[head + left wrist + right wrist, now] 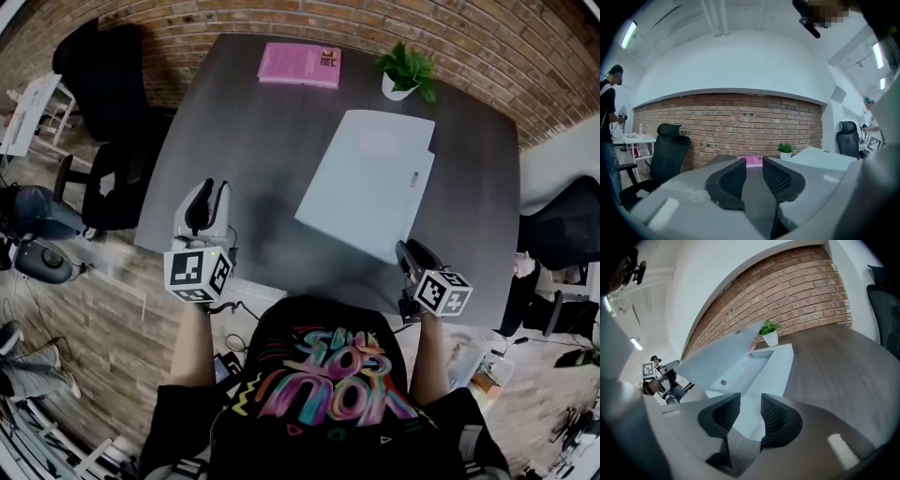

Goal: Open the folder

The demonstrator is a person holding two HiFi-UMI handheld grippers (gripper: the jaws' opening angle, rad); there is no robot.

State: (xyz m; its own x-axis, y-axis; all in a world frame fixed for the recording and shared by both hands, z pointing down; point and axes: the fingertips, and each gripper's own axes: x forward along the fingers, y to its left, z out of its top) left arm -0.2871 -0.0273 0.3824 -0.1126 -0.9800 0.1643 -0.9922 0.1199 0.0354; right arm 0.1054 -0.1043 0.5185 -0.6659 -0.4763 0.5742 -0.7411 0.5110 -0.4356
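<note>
A pale blue-white folder lies right of centre on the dark grey table. My right gripper is at its near corner, jaws closed on the cover's corner. In the right gripper view the cover rises to the left above the inner sheet, and the corner sits between the jaws of that gripper. My left gripper hovers over the table's near left part, well apart from the folder. Its jaws stand a little apart with nothing between them.
A pink book lies at the table's far edge, with a small potted plant to its right. A black office chair stands off the table's left side by the brick wall. A person stands far left in the room.
</note>
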